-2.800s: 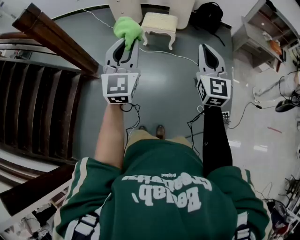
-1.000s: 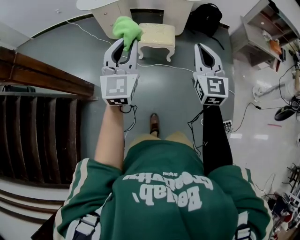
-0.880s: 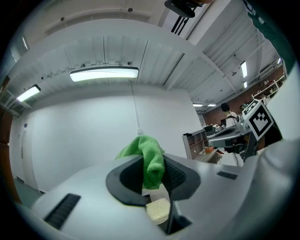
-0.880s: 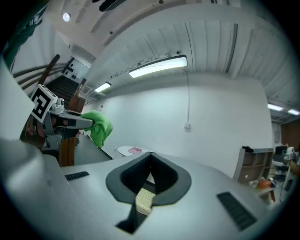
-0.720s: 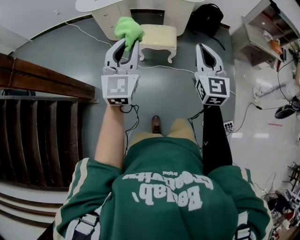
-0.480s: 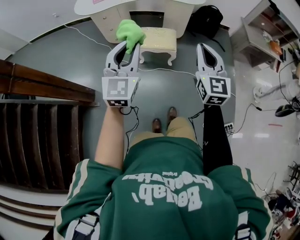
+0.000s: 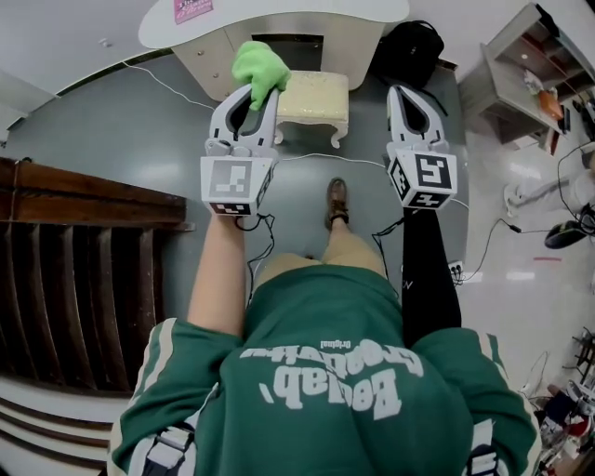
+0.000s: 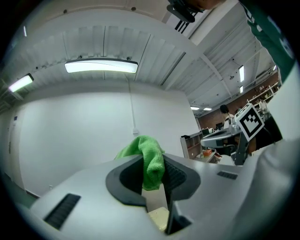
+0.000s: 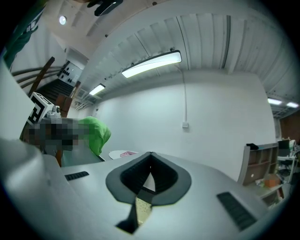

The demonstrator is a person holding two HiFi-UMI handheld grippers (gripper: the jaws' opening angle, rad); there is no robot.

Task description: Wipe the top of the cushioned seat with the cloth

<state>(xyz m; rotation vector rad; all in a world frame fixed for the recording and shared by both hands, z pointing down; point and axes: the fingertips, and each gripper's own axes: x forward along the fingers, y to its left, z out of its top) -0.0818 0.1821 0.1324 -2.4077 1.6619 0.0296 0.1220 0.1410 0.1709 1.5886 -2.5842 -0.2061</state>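
A small cream cushioned seat (image 7: 313, 98) with curved white legs stands on the grey floor ahead of me, in front of a white dressing table (image 7: 279, 19). My left gripper (image 7: 259, 88) is shut on a bright green cloth (image 7: 258, 67), held in the air at the seat's left edge in the head view. The cloth (image 8: 146, 158) bulges out between the jaws in the left gripper view. My right gripper (image 7: 410, 91) is held to the right of the seat, jaws shut and empty. Its tips (image 9: 150, 153) meet in the right gripper view, where the cloth (image 9: 95, 134) shows at the left.
A dark wooden stair rail (image 7: 84, 191) runs along the left. A black backpack (image 7: 410, 46) lies behind the seat at the right, beside grey shelving (image 7: 530, 65). White cables (image 7: 316, 156) trail over the floor. My shoe (image 7: 337, 200) is stepped forward.
I have walked toward the seat: it and the dressing table have come nearer, the stair rail has slid back at the left. Both grippers keep their pose, cloth still held.
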